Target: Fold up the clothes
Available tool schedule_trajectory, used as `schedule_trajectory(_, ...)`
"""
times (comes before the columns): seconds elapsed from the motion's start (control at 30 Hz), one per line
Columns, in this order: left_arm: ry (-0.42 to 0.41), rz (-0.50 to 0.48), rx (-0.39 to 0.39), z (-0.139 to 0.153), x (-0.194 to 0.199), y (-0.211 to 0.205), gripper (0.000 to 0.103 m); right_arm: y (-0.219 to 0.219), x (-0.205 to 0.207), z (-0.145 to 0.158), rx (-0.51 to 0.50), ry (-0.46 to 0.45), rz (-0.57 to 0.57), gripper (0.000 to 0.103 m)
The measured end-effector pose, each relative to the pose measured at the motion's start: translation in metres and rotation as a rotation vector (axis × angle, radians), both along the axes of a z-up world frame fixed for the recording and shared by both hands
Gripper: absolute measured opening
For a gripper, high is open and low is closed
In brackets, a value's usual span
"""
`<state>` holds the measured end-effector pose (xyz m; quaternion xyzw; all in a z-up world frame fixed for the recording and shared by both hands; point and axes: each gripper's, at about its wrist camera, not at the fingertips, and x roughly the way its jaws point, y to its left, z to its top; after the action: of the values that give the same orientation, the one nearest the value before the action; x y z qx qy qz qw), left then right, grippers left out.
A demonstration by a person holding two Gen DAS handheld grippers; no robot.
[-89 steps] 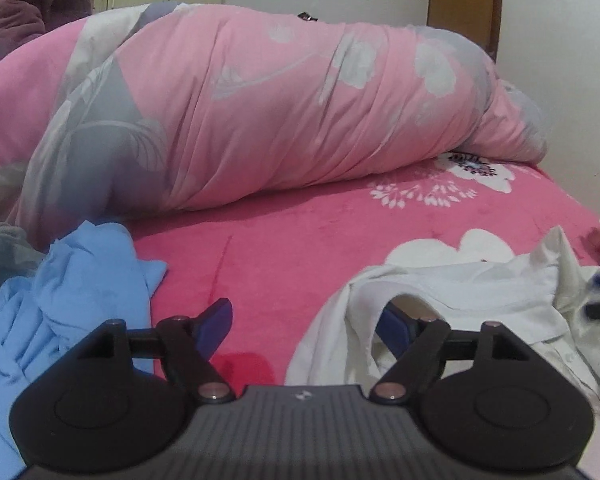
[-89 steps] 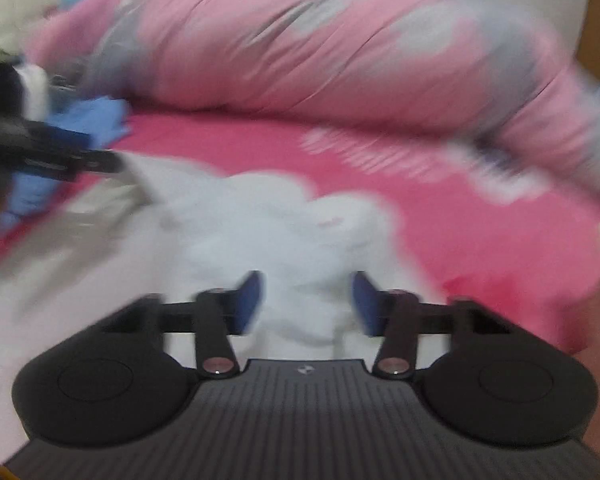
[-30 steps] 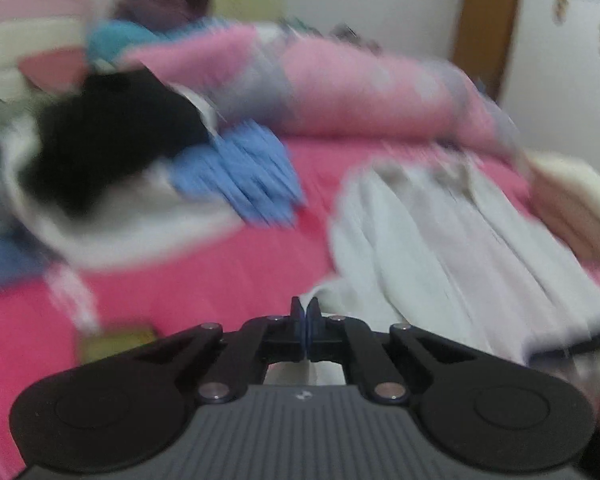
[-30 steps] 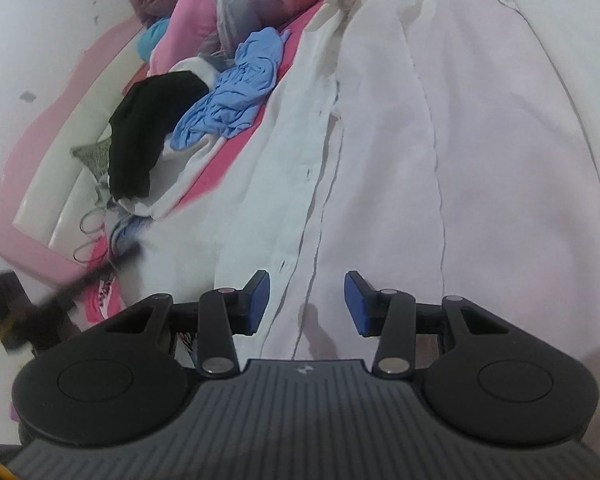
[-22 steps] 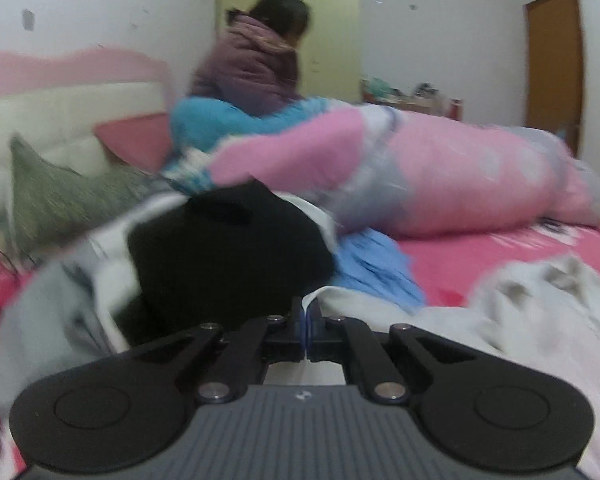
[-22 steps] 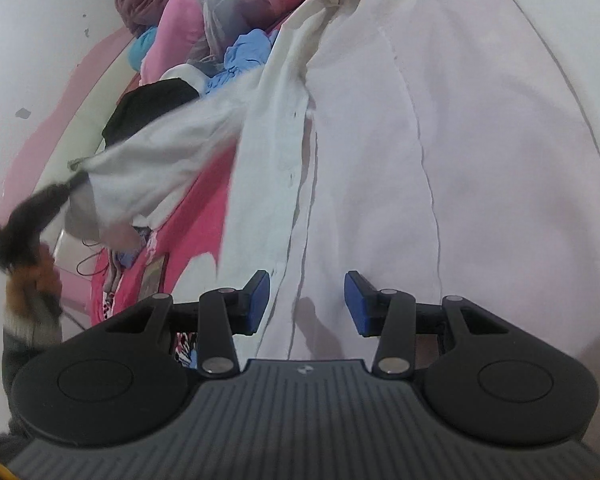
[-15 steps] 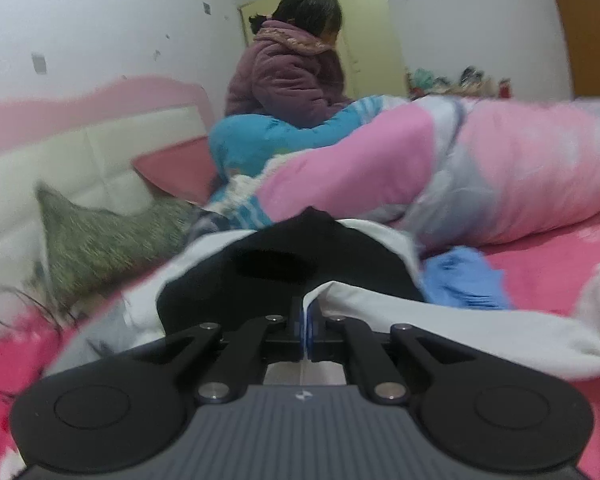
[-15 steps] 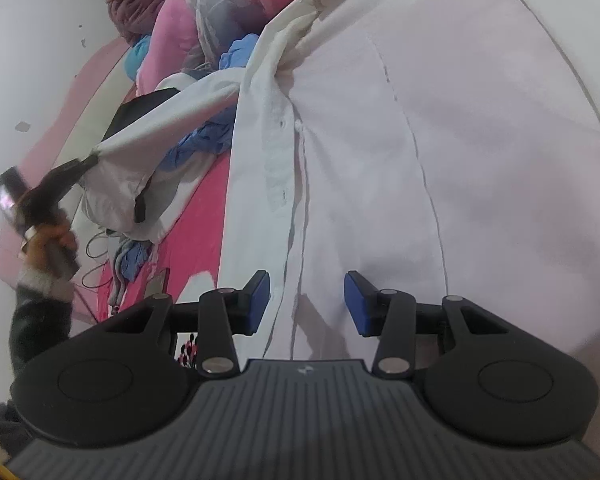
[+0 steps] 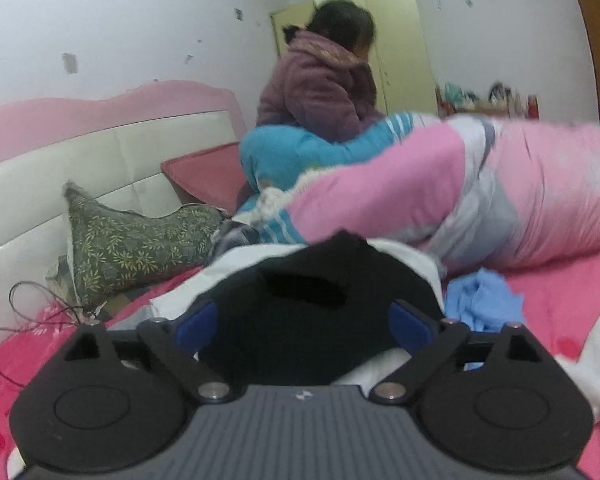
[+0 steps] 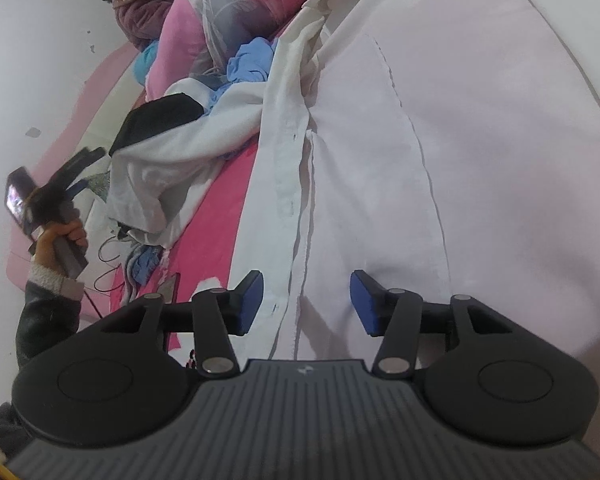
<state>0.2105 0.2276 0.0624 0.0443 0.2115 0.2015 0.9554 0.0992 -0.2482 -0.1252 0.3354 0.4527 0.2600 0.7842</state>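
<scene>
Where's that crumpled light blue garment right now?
In the left wrist view the light blue garment lies on the pink bed, right of the black garment, below the rolled pink quilt.
</scene>
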Motion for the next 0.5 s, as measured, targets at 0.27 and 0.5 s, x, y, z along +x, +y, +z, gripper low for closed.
schedule_trajectory(0.27,-0.047,-0.105,-0.050,0.031,-0.054,-0.024,0.094,-0.013,-0.022,0.023,-0.049,-0.105,-0.048,0.049)
schedule_trajectory(0.5,0.054,-0.447,-0.116,0.002,-0.105,-0.106,0.094,-0.097,-0.057,0.072,-0.264,-0.283,-0.259,0.050)
